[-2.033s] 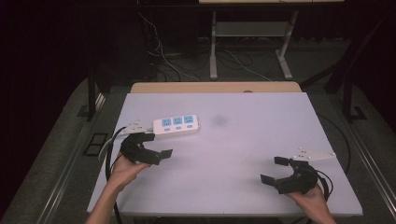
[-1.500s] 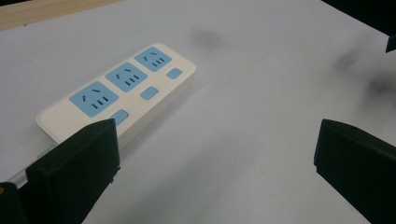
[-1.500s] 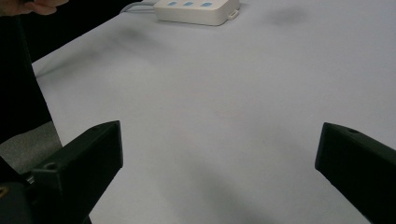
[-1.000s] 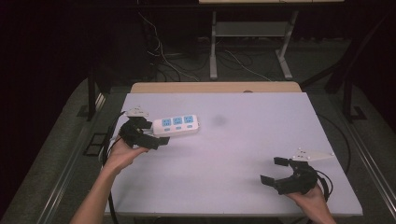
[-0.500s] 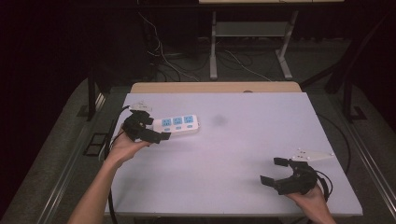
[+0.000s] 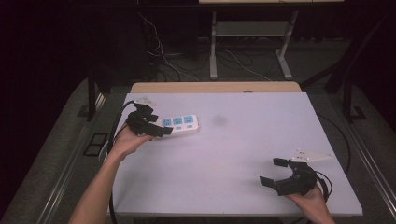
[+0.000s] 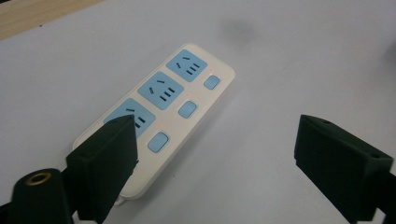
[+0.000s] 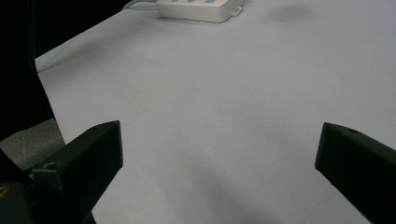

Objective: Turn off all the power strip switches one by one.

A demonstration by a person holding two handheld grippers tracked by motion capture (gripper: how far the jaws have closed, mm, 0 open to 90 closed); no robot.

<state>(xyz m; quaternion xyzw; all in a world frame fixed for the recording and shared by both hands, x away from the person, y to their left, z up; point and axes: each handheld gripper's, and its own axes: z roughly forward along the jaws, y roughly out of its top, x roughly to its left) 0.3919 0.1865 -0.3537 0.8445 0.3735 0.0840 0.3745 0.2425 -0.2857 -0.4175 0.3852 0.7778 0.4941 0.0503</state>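
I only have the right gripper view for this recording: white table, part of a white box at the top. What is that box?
Observer: A power strip with three blue sockets, each beside a blue button.
Operator: Where is the other gripper?
Observer: The left gripper sits at the strip's near end, jaws open, one jaw over the end socket.
Operator: Anything else on the table?
Observer: A faint dark smudge on the table, beyond the strip.

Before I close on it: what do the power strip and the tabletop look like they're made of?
Power strip: looks like hard moulded plastic, a smooth off-white shell with rounded edges and a soft sheen, with matte blue socket faces and buttons. Table: a flat, pale, matte top, probably laminate or painted board, with a bare wood-coloured strip along its far edge; I can't tell which.
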